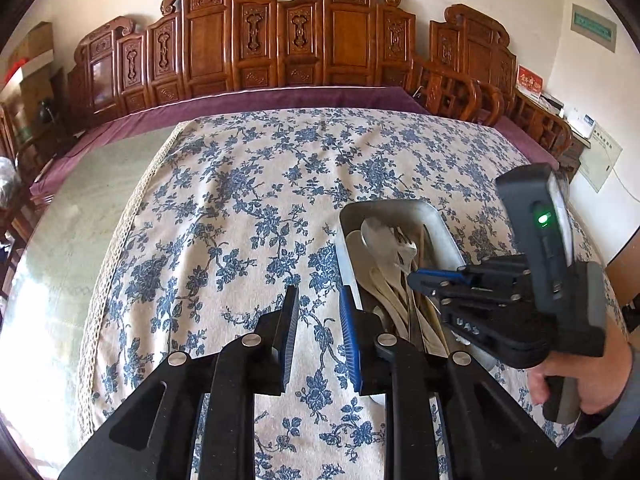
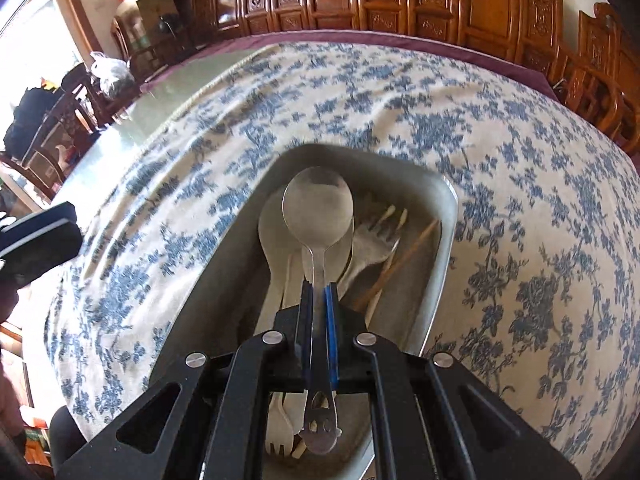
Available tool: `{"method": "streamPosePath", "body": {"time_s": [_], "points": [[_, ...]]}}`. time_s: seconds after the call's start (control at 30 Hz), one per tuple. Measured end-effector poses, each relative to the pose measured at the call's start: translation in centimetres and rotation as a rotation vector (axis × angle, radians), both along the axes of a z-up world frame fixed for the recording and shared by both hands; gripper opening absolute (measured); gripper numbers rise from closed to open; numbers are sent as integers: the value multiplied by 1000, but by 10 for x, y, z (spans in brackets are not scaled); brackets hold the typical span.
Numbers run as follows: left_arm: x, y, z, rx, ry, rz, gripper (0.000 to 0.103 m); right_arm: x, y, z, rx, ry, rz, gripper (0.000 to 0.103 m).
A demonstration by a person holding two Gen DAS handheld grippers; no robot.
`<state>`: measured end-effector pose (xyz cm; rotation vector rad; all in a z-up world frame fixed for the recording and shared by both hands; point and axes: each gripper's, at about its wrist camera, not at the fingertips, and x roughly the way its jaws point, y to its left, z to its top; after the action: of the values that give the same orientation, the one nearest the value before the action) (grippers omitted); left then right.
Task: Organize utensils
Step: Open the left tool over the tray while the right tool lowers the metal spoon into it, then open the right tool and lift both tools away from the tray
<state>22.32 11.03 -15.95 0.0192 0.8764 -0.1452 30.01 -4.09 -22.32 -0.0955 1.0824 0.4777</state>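
Observation:
A metal tray (image 1: 384, 205) (image 2: 449, 216) lies on the floral cloth and holds several utensils: cream spoons (image 2: 269, 236), a pale fork (image 2: 374, 240) and chopsticks (image 2: 404, 256). My right gripper (image 2: 319, 289) (image 1: 414, 276) is shut on the handle of a metal spoon (image 2: 318, 208) (image 1: 374, 232). It holds the spoon over the tray, bowl pointing away. My left gripper (image 1: 320, 304) hovers over the cloth just left of the tray, open a narrow gap, with nothing between its blue pads. Its dark body (image 2: 40, 236) shows at the left edge of the right wrist view.
The blue floral tablecloth (image 1: 240, 200) covers most of the table. A bare greenish tabletop (image 1: 80, 208) shows to the left. Carved wooden chairs (image 1: 320, 40) line the far side. A person's hand (image 1: 560, 384) grips the right gripper's handle.

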Motion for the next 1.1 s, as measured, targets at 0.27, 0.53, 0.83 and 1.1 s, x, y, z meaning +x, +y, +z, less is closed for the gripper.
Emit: {"method": "streamPosePath", "body": {"time_s": [0.27, 0.53, 0.83, 1.1], "points": [[-16, -3, 13, 5, -17, 14, 25, -8, -7, 1, 20, 5, -7, 9], [-42, -13, 34, -15, -59, 22, 38, -45, -36, 43, 45, -69, 2, 12], [-71, -44, 53, -30, -90, -2, 60, -107, -100, 95, 117, -167, -97, 49], [-93, -78, 70, -12, -123, -12, 91, -152, -154, 131, 110, -285, -210, 100]]}}
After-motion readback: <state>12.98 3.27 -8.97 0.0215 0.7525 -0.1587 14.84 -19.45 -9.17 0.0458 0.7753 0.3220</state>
